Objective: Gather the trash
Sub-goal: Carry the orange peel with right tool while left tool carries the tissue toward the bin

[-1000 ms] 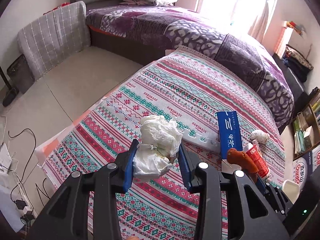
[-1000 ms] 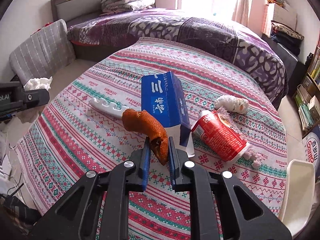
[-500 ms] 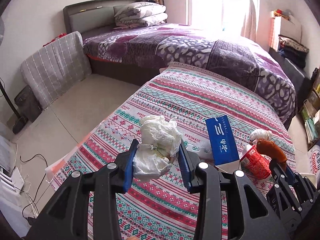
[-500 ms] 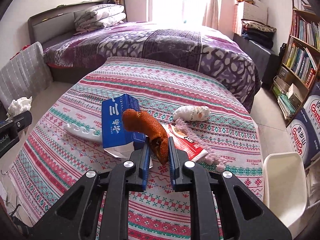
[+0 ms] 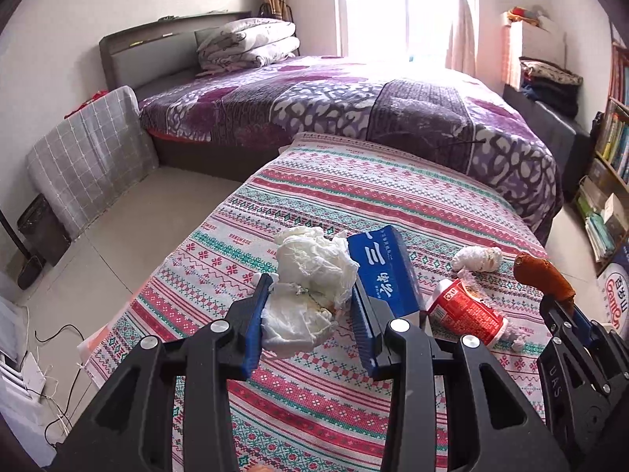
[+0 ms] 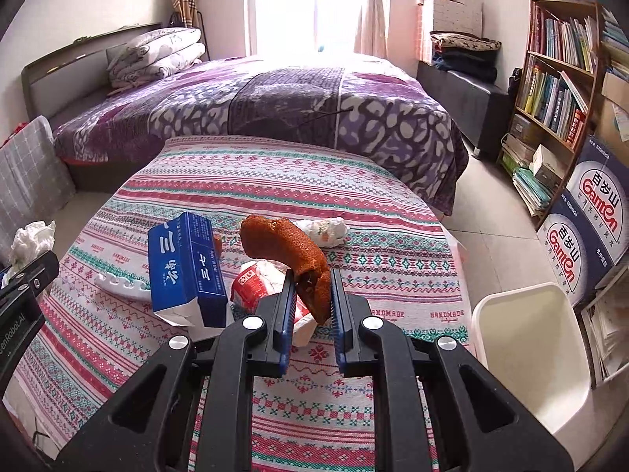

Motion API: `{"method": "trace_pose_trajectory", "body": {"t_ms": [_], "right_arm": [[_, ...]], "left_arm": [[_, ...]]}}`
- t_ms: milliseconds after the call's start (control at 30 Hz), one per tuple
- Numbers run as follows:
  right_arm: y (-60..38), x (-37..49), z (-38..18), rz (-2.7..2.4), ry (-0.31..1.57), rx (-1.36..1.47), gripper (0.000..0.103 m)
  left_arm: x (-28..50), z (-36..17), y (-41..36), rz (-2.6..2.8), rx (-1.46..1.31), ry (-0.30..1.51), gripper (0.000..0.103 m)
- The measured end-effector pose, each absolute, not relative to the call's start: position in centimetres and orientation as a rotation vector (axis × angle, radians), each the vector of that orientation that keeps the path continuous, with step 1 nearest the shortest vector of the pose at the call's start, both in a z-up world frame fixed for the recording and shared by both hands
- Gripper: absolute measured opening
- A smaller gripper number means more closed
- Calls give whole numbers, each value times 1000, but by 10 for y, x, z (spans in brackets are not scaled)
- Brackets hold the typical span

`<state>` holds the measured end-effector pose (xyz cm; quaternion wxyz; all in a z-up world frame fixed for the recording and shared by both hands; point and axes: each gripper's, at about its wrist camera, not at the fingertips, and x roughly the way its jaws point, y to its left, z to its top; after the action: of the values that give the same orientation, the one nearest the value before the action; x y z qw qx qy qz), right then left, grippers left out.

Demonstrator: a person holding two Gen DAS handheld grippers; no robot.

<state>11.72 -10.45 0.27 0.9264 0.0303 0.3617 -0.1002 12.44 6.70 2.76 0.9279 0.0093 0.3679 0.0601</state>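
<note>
Your left gripper [image 5: 310, 306] is clenched on a crumpled white tissue wad [image 5: 310, 291], which bulges up out of the blue pads and hangs in the air above the patterned tablecloth [image 5: 354, 204]. Your right gripper [image 6: 312, 306] is clamped around the lower end of an orange-brown sponge-like piece [image 6: 291, 251]; the piece curves up and to the left out of the jaws, clear of the cloth. In the left wrist view the same piece [image 5: 542, 275] shows at the far right, standing up from the other gripper's tips. Lying on the cloth between your two grippers is a blue carton [image 6: 184, 267] with white characters on it, its open white end toward you. Just right of it lies a crushed red and white wrapper [image 6: 251, 285], partly hidden behind your right fingers [image 6: 285, 314]. A white plastic strip with notches [image 6: 122, 285] lies to the left of the carton, its right end hidden behind it. A second, smaller wad of white paper [image 6: 326, 230] sits farther back on the cloth, beyond the sponge-like piece. A white plastic bin [image 6: 530, 358] stands on the floor at the right edge of the table, near your right gripper, with its mouth open upward. Behind the table is a bed with a purple quilt [image 6: 275, 106].
</note>
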Motion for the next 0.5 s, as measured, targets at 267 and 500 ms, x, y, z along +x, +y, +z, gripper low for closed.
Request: {"method": "trace_pose_trajectory", "body": {"t_ms": [267, 500], "right_arm": [[-128, 110, 10, -251, 731, 98, 16], [-147, 102, 14, -286, 726, 111, 16]], "left_arm": [[122, 31, 39, 82, 46, 736, 39], [120, 35, 18, 46, 52, 729, 39]]}}
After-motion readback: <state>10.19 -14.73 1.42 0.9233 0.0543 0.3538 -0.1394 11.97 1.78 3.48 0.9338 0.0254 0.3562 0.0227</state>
